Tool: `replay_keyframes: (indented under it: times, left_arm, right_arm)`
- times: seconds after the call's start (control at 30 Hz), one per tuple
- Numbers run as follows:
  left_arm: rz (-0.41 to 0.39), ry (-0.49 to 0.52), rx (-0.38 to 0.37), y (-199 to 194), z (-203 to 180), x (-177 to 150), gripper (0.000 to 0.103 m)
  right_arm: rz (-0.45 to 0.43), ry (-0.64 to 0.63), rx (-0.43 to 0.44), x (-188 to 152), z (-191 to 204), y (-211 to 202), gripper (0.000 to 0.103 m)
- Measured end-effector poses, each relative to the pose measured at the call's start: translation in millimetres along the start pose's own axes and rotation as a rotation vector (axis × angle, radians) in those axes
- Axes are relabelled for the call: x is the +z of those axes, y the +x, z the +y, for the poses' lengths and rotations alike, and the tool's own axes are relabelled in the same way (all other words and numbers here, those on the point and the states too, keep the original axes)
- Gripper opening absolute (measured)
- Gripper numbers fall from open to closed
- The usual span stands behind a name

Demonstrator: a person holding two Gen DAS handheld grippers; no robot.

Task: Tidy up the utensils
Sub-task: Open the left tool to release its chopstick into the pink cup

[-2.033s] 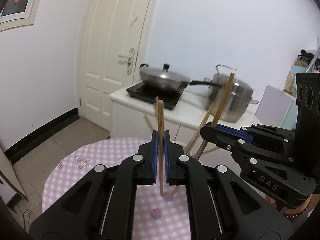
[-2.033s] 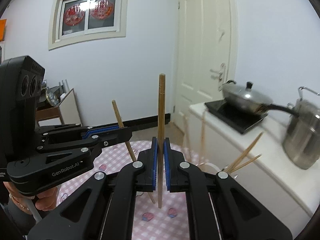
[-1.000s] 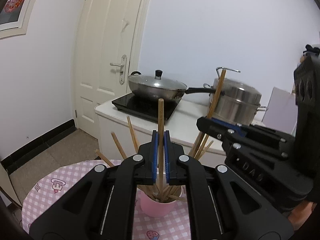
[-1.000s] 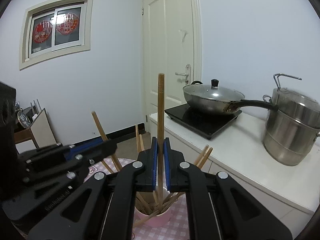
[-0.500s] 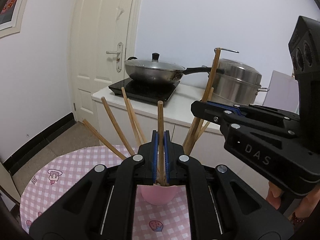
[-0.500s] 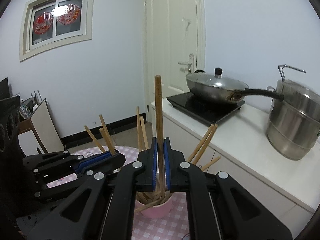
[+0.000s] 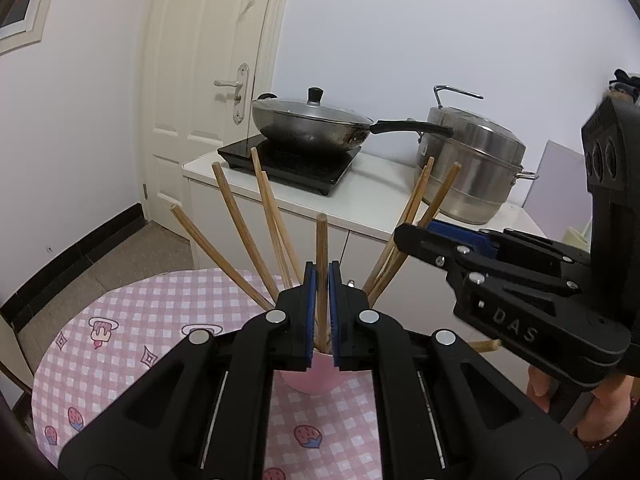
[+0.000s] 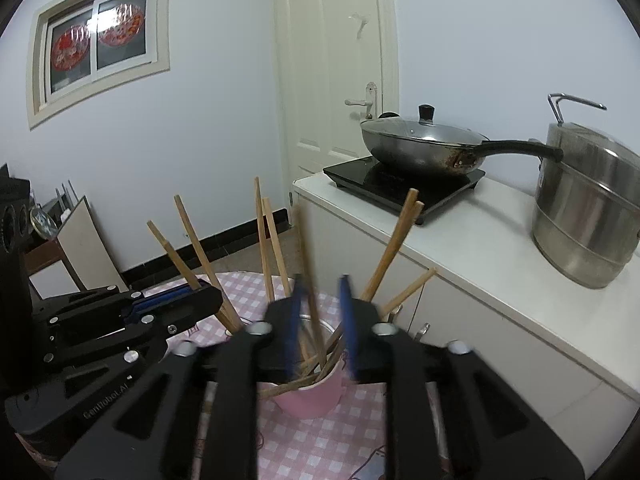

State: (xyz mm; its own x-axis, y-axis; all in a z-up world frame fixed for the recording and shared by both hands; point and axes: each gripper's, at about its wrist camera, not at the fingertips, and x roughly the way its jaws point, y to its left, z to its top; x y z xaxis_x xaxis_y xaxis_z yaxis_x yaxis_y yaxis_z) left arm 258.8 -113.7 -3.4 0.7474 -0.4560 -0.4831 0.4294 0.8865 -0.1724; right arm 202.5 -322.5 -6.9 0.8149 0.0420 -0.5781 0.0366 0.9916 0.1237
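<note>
- left gripper (image 7: 319, 300) is clamped tight on one upright chopstick (image 7: 321, 248), its lower end down in the pink cup (image 7: 310, 380) at 6 o'clock
- right gripper (image 8: 320, 320) has its jaws opening; a blurred chopstick (image 8: 306, 264) stands loose between them over the cup; the rest fan out from 10 to 2 o'clock

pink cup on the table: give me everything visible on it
The pink cup is a small, plain, smooth-walled container, material unclear, standing upright on the pink checked tablecloth. Wooden chopsticks stand in it, fanned outward against its rim. Both grippers' fingers hide most of it; in the left wrist view only its lower wall shows. No handle is visible.
</note>
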Motion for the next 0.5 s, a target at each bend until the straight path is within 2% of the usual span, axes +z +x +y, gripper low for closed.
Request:
replay_keyframes:
  times: [0.13, 0.2, 0.27, 0.5]
  left_arm:
    - [-0.005, 0.004, -0.014, -7.8, -1.8, 1.8, 0.010]
    - [-0.010, -0.003, -0.017, -12.7, -2.5, 1.3, 0.033]
    - [-0.023, -0.007, -0.018, -18.5, -2.8, 0.3, 0.042]
    - [-0.064, -0.007, 0.009, -46.9, 0.8, -4.9, 0.044]
  right_arm:
    - [-0.009, 0.007, 0.000, -3.4, 0.5, -8.3, 0.034]
    - [-0.014, 0.012, 0.003, -5.3, 0.6, -12.7, 0.034]
    - [-0.028, 0.018, 0.000, -7.0, 0.5, -19.8, 0.034]
    - [-0.081, 0.023, -0.012, -16.2, 2.5, -51.1, 0.040]
